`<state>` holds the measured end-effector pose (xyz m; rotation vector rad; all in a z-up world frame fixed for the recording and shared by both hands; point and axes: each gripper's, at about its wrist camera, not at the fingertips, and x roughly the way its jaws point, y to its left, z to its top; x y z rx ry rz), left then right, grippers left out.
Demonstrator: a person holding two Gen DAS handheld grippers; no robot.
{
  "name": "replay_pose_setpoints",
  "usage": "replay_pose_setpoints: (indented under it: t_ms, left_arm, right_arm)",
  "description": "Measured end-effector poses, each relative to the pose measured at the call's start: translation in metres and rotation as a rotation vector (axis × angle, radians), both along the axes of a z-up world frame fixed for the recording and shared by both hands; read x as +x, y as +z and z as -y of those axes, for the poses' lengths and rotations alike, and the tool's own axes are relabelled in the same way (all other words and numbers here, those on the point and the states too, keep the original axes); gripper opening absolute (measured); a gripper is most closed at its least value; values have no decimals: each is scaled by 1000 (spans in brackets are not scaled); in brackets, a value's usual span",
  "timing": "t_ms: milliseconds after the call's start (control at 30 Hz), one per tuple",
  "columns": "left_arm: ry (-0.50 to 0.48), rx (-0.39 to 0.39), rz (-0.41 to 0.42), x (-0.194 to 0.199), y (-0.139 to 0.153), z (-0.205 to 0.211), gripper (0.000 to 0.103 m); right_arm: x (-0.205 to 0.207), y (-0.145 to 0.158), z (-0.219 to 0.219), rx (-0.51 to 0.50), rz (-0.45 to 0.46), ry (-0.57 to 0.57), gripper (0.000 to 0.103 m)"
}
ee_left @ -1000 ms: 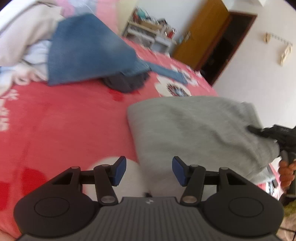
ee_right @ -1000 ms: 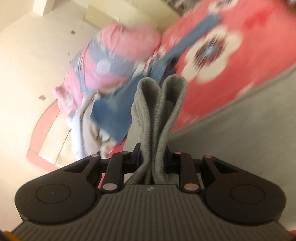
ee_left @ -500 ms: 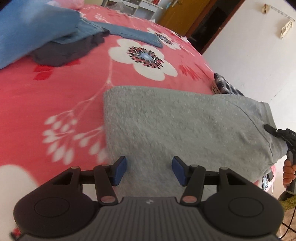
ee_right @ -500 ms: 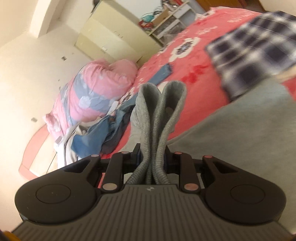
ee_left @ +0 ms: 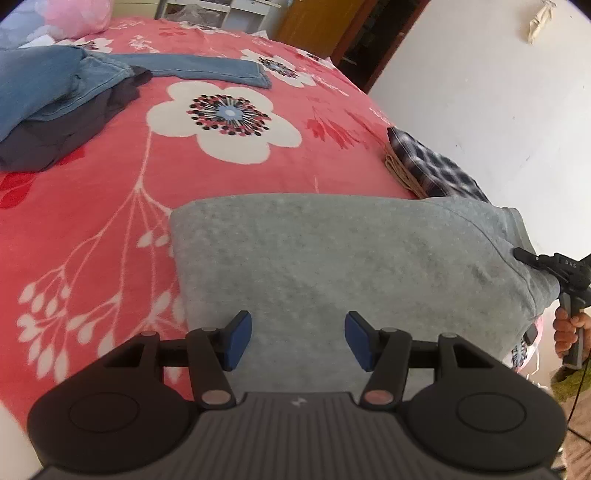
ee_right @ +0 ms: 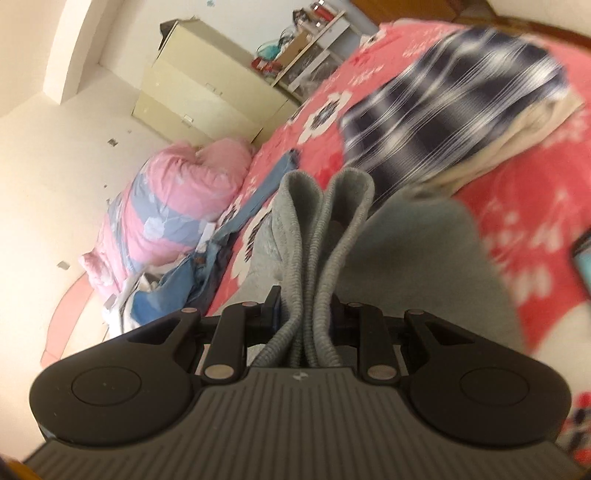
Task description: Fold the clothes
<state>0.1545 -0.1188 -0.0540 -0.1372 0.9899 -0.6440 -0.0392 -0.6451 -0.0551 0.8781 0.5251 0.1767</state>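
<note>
Two ribbed hems (ee_right: pixel 325 236) in right gripper (ee_right: pixel 306 317)

A home bedroom: a bed under a red floral blanket (ee_left: pixel 110 192), clothes strewn about, a cream dresser (ee_right: pixel 207 99) upper left, a wooden door (ee_left: pixel 314 26) at top.

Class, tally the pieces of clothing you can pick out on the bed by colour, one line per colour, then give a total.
Grey: 1, the grey garment
Blue denim: 1, the jeans
Dark charcoal: 1, the dark garment under the jeans
Navy-and-white check: 1, the plaid garment
Beige: 1, the folded beige garment under the plaid
Total: 5
</note>
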Motion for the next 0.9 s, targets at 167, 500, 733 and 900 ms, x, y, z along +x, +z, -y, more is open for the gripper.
replay_pose_setpoints:
  t_ms: [167, 500, 733, 900]
  left_arm:
    - [-39, 12, 18, 1, -3, 13, 57]
    - [-13, -12, 32, -6, -1, -4, 58]
    - [85, -93, 13, -2, 8, -49, 61]
    - [107, -169, -83, 18, -1, -72, 61]
  right_arm:
    - [-7, -21, 11, 28, -61, -27, 21]
    - [-6, -9, -5, -323, -173, -146, 44]
    - [-35, 54, -90, -706, -70, -277, 52]
    - [-38, 76, -233, -788, 121, 52, 58]
